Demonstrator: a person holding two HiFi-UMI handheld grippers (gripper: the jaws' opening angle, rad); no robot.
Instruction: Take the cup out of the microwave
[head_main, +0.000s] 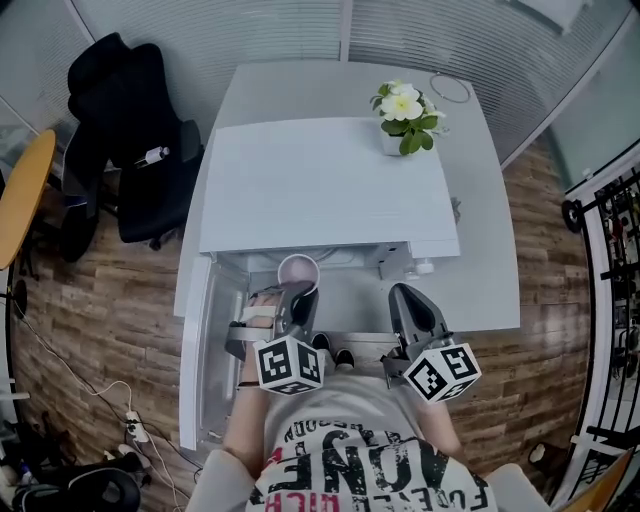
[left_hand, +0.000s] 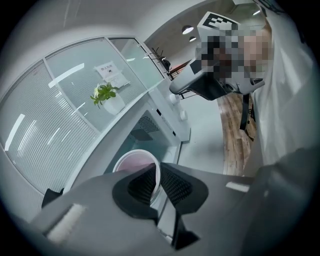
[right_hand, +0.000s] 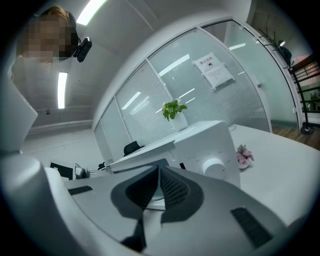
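Observation:
A pale pink cup (head_main: 298, 270) stands at the front edge of the open white microwave (head_main: 320, 185), just under its top. My left gripper (head_main: 303, 297) reaches in from the front, shut on the cup's near rim. In the left gripper view the cup (left_hand: 132, 162) has its wall pinched between the two ribbed pads of the left gripper (left_hand: 158, 175). My right gripper (head_main: 400, 297) hovers in front of the microwave's right half, pads together, holding nothing. In the right gripper view the shut right gripper (right_hand: 159, 172) points at the microwave (right_hand: 210, 140) and its knob (right_hand: 214, 167).
The microwave door (head_main: 195, 340) hangs open to the left. A potted white flower (head_main: 403, 115) stands on top at the back right. A small pink flower (right_hand: 244, 155) lies on the table beside the oven. A chair with black clothes (head_main: 130, 140) is at left.

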